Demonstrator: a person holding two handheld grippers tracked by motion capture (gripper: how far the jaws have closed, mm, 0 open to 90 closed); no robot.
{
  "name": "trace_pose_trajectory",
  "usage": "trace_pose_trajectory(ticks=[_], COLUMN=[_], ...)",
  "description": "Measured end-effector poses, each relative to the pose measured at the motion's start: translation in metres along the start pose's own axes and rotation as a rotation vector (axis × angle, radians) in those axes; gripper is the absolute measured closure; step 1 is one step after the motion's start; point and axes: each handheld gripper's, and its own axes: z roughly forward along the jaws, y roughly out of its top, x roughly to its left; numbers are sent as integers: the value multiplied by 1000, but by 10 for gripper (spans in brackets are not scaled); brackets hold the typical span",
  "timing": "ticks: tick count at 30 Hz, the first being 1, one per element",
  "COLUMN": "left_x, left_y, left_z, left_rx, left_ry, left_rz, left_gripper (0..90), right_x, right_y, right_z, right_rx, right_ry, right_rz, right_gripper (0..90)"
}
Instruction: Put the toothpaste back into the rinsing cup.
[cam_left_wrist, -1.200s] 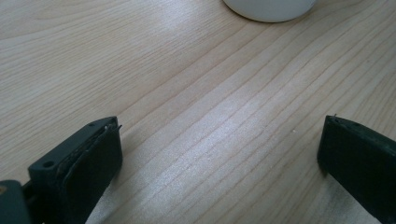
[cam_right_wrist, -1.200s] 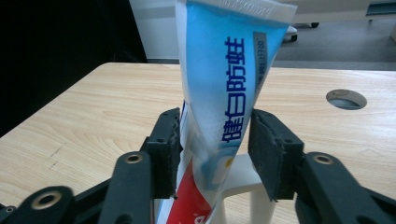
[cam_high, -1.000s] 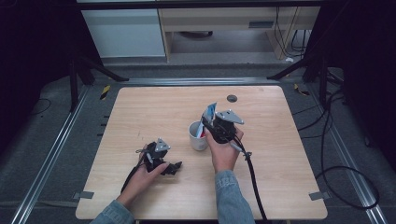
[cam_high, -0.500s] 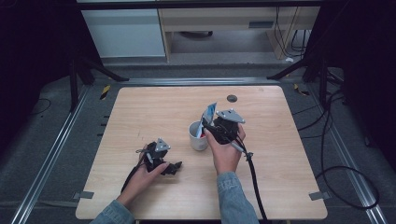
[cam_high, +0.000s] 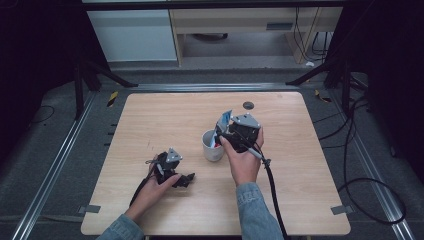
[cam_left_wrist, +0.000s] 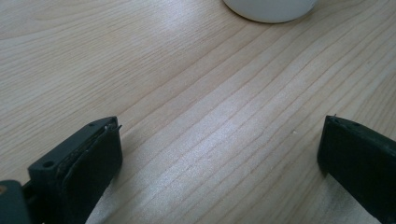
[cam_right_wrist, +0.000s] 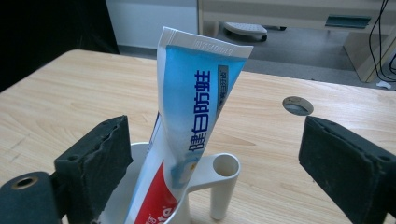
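Your left hand-held gripper (cam_high: 189, 179) rests near the bench's (cam_high: 150, 115) front edge, jaws spread wide on bare wood. Mid-bench, the white cup (cam_high: 212, 146) holds the toothpaste tube (cam_right_wrist: 191, 121), blue above red, crimped end up, leaning on the rim. Your right hand-held gripper (cam_right_wrist: 210, 158) has just been opening and stands released around it. Pull back crooked and a pad could snag the tube, tipping the cup.
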Motion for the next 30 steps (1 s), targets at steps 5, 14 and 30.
trace_pose_trajectory(ticks=[5,14,30], left_x=[0,0,0], left_y=[0,0,0], left_z=[0,0,0], left_rx=[0,0,0], left_ry=[0,0,0], left_rz=[0,0,0], left_gripper=[0,0,0], right_x=[-3,-9,-24], right_y=[3,4,3], right_z=[-5,-15,-23], right_rx=[20,74,104], right_ry=[18,49,82], right_rz=[-19,-72,-93], right_gripper=[74,65,71])
